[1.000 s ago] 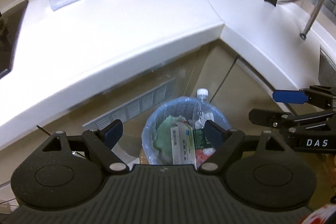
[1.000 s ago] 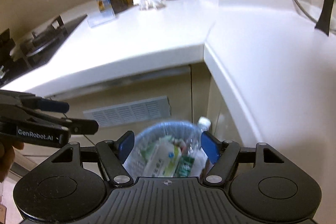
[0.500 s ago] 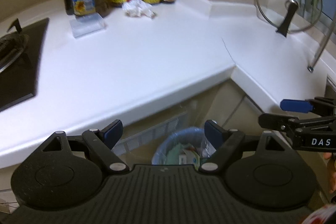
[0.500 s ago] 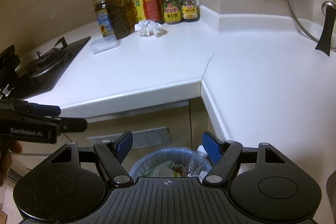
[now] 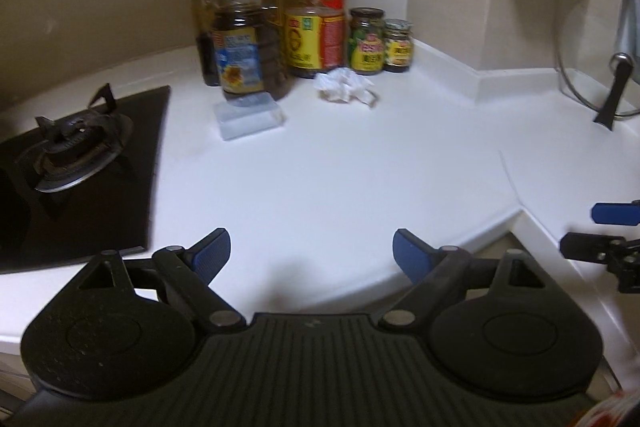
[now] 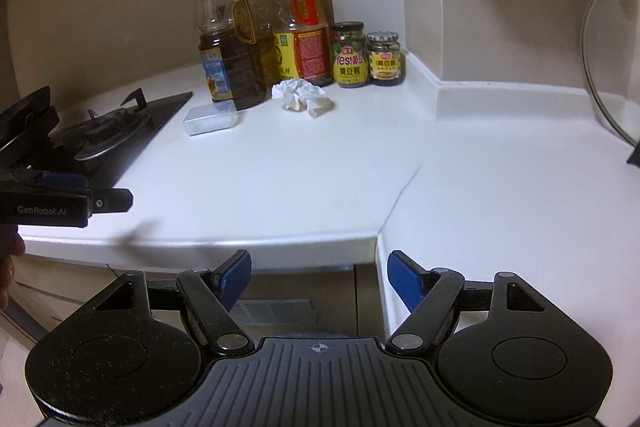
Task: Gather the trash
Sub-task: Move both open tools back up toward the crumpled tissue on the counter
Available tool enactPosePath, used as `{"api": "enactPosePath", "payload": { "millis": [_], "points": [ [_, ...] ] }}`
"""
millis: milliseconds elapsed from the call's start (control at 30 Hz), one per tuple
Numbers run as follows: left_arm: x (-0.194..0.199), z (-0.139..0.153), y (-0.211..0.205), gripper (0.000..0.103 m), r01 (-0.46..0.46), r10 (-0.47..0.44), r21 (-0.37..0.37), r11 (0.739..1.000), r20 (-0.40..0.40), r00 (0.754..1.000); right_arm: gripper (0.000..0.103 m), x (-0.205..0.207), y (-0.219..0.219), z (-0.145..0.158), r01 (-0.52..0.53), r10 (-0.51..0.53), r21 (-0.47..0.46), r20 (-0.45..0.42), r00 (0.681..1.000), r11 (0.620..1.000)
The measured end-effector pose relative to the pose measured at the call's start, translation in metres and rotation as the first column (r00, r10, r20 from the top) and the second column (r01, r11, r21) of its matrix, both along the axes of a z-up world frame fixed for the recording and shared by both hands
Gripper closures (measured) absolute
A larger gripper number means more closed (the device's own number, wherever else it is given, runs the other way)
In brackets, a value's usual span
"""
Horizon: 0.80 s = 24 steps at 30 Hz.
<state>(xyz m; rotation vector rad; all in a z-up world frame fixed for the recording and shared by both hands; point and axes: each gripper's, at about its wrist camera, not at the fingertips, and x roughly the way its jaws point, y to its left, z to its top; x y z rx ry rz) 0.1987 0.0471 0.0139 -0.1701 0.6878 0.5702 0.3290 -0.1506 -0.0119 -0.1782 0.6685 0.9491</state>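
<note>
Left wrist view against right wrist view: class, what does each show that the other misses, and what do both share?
Only the left wrist view shows the pot lid's black handle. Only the right shows the cupboard vent below the counter. Both share the crumpled tissue, clear plastic box, bottles, two jars, gas burner, and both open, empty grippers: left gripper, right gripper.

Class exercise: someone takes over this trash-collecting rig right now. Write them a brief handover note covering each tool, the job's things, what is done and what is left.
Left tool: open, empty, jaws just widened.
Right tool: open, empty, jaws just widened, at the counter's front edge.
Crumpled paper: on the white countertop, in front of the oil bottles and sauce jars.
Clear plastic box: lies beside the gas hob.
Done: nothing held; the bin is not in view.
Left: pick up the paper and bin it.
</note>
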Motion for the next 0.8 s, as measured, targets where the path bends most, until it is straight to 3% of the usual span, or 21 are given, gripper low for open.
{"api": "enactPosePath", "payload": {
  "millis": [433,800],
  "points": [
    [0.052,-0.012,0.091,0.004,-0.128,0.128,-0.024,0.992,0.042,0.991,0.027,0.049,0.071,0.000,0.065,-0.065,0.005,-0.001,0.998,0.998],
    [0.115,-0.044,0.162,0.003,-0.086,0.088,-0.047,0.995,0.030,0.996,0.027,0.093,0.148,-0.001,0.154,-0.154,-0.032,0.010,0.988,0.988]
  ]
}}
